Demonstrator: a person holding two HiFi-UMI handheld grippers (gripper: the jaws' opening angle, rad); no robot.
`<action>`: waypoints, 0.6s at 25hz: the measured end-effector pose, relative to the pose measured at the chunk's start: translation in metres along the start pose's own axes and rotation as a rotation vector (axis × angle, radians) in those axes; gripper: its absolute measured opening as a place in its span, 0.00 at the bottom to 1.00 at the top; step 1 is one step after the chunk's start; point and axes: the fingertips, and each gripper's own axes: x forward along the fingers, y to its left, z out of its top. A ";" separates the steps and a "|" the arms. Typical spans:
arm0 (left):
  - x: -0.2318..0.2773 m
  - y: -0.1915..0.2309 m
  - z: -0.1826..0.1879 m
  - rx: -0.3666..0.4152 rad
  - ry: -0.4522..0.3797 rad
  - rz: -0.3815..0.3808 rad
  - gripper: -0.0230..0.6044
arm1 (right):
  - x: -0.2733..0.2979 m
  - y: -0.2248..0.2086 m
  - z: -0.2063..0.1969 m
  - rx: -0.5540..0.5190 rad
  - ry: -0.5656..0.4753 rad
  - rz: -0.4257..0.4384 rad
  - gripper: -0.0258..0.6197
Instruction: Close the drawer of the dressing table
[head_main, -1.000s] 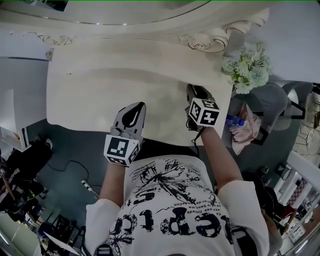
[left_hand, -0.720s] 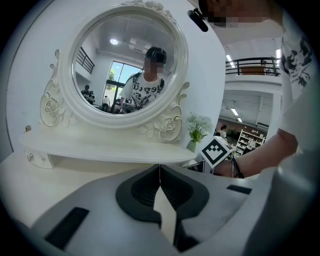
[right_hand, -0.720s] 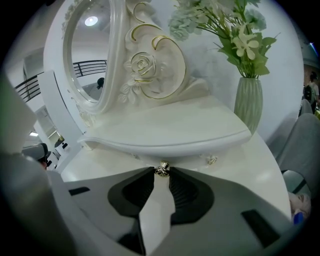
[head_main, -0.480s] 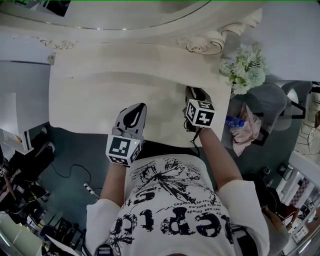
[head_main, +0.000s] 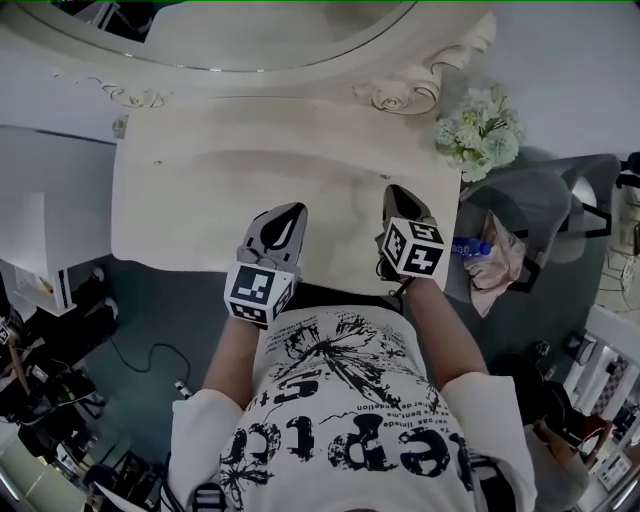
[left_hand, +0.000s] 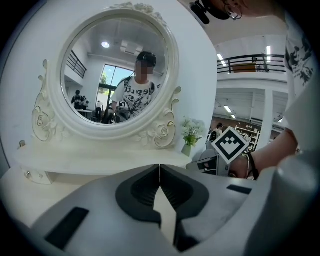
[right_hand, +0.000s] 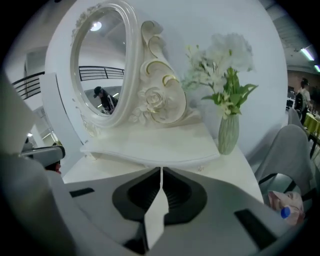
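The left hand-held gripper (left_hand: 159, 167) has its grey jaws pressed together with nothing between them. The right hand-held gripper (right_hand: 161, 172) is closing its jaws, their tips already meeting on nothing. In the head view, both point away from the person across the near edge of the cream wooden dressing-table surface (head_main: 190, 190). The right one's tips reach slightly further in.

Beyond them stand the round mirror in its carved white frame (left_hand: 115, 70) and, at the right corner, a ribbed pale-green vase of white flowers (right_hand: 227, 134).

The drawer shows in no view. Nothing juts out past the surface's near edge, so it must lie under that edge, below both hand-held grippers, its front running left to right. It is probably already pushed in. Neither hand looks clearly nearer to it.
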 end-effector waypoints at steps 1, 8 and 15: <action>-0.001 -0.001 0.005 0.008 -0.006 -0.002 0.07 | -0.007 0.003 0.008 -0.004 -0.027 0.004 0.08; -0.020 -0.002 0.044 0.109 -0.077 -0.009 0.07 | -0.061 0.032 0.054 -0.079 -0.218 0.051 0.08; -0.039 0.006 0.087 0.171 -0.178 0.005 0.07 | -0.119 0.057 0.086 -0.138 -0.393 0.066 0.07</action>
